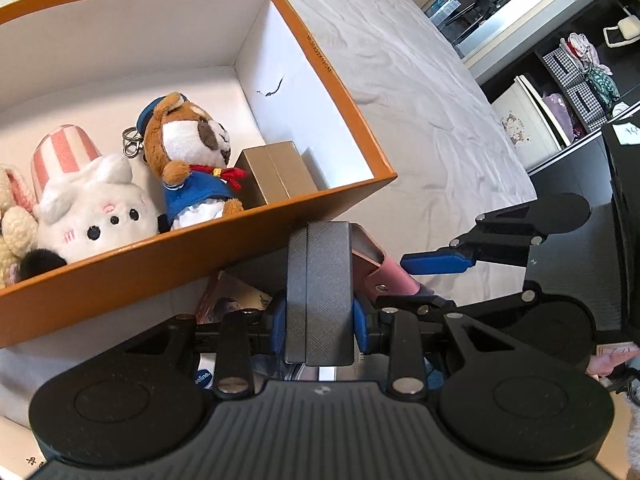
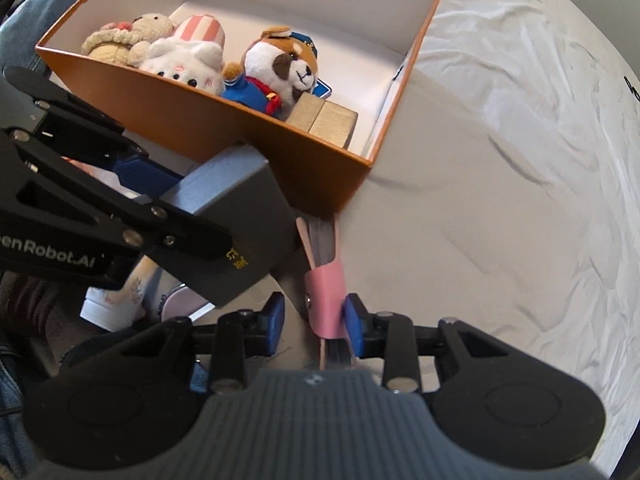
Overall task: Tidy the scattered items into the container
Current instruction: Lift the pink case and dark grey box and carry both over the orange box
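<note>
White, wrinkled bedsheet [image 2: 500, 208] runs under everything, with dark shelving at the far right edge of the left wrist view. Nearest, the left gripper [image 1: 320, 320] has its two blue pads pressed against the sides of one grey box [image 1: 320, 288], held just short of the orange container [image 1: 168, 264]. The right gripper [image 2: 314, 320] stands wider: its right pad touches one pink notebook [image 2: 325, 300], standing on edge with a snap strap, while the left pad is clear of it, so it is spread around the book, not pinching. Under the grippers lie a few flat things, a printed card and a white packet, mostly covered and hard to name.

Beyond, the container holds four soft toys: one cream crocheted bunny [image 2: 120, 40], cut off at the left wrist frame's edge; one white plush [image 1: 96, 212]; one pink-striped piece [image 1: 64, 152] half hidden behind it; and one brown dog [image 1: 188, 152] in a blue sailor suit with a key ring. One gold box [image 1: 276, 176] sits in the near corner beside the dog. A small dark mark shows on the container's inner wall.
</note>
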Tool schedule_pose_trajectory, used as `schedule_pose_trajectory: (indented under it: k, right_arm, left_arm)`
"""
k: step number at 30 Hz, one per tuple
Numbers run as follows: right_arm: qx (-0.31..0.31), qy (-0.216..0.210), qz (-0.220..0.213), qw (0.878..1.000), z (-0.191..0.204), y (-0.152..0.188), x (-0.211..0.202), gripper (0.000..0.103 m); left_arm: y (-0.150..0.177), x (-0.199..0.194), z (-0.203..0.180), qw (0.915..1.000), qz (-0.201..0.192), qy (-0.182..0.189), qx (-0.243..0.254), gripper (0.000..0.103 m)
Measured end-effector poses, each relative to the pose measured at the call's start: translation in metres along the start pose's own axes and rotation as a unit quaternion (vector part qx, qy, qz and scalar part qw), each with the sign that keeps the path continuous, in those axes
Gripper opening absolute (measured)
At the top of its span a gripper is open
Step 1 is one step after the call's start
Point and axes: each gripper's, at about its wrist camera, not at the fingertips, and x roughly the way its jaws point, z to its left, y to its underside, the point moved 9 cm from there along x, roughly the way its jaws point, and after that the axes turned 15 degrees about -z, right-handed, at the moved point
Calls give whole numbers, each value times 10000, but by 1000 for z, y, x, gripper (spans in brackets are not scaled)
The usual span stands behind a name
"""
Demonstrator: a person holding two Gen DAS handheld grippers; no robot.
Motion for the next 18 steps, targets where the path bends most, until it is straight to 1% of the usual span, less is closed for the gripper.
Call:
schedule_pose_trajectory:
  k: [4, 5, 6, 8, 13, 18]
  right_arm:
    - [27, 4, -23, 10000, -1, -2, 9, 34]
    - [45, 9, -15, 10000, -1, -2, 11, 32]
    - [52, 32, -6, 10000, -2, -2, 13, 27]
    - [79, 38, -26, 10000, -3, -1, 13, 26]
    - [58, 161, -118, 9998, -7, 2, -7, 24]
    - [446, 304, -342, 9980, -17, 0, -43, 23]
  left_arm:
    - [0, -3, 2, 9999, -21, -98, 70, 38]
    - [0, -5, 3, 9999, -16, -112, 70, 38]
    - [1, -6, 4, 9999, -17, -109, 60, 38]
    - [1, -9, 5, 9999, -29, -103, 40, 38]
    - [-3, -20, 7, 9999, -109, -9, 44, 38]
    - [-9, -38, 4, 9997, -208, 126, 92, 38]
